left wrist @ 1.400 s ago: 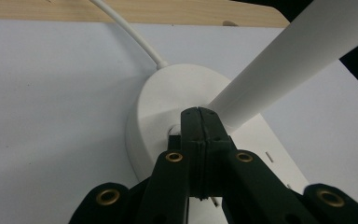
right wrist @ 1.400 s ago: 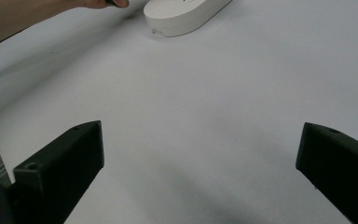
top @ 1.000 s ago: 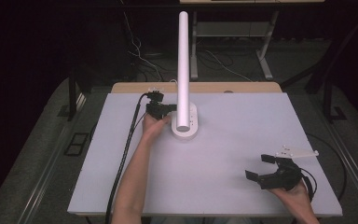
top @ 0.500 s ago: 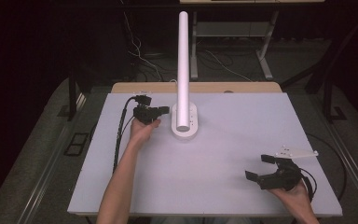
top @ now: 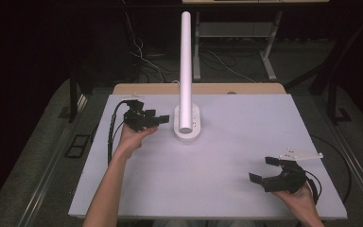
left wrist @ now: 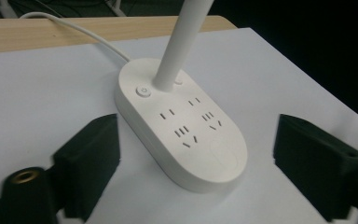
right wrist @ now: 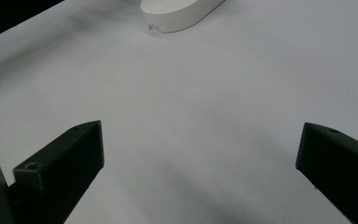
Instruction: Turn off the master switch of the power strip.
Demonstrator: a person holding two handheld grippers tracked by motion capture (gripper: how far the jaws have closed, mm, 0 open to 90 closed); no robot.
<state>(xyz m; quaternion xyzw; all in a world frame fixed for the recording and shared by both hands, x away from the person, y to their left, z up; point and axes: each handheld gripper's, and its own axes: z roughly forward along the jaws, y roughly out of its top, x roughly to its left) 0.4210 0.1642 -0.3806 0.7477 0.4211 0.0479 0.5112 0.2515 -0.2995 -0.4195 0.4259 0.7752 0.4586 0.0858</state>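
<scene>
Lamp base, hard smooth plastic with sockets, sits on the desk just ahead of the left tongs, released and empty. Right tongs likewise gape, well apart from it. Probably top-heavy under its tall stiff post; the base's long sides look the safest hold.

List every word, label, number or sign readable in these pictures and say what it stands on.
No words, brands or numbers can be read anywhere.
Power symbol, a small circle-and-stroke mark: on the round button on top of the white lamp base, beside the sockets.
Faint embossed outline near the base's front end: too pale to read.
</scene>
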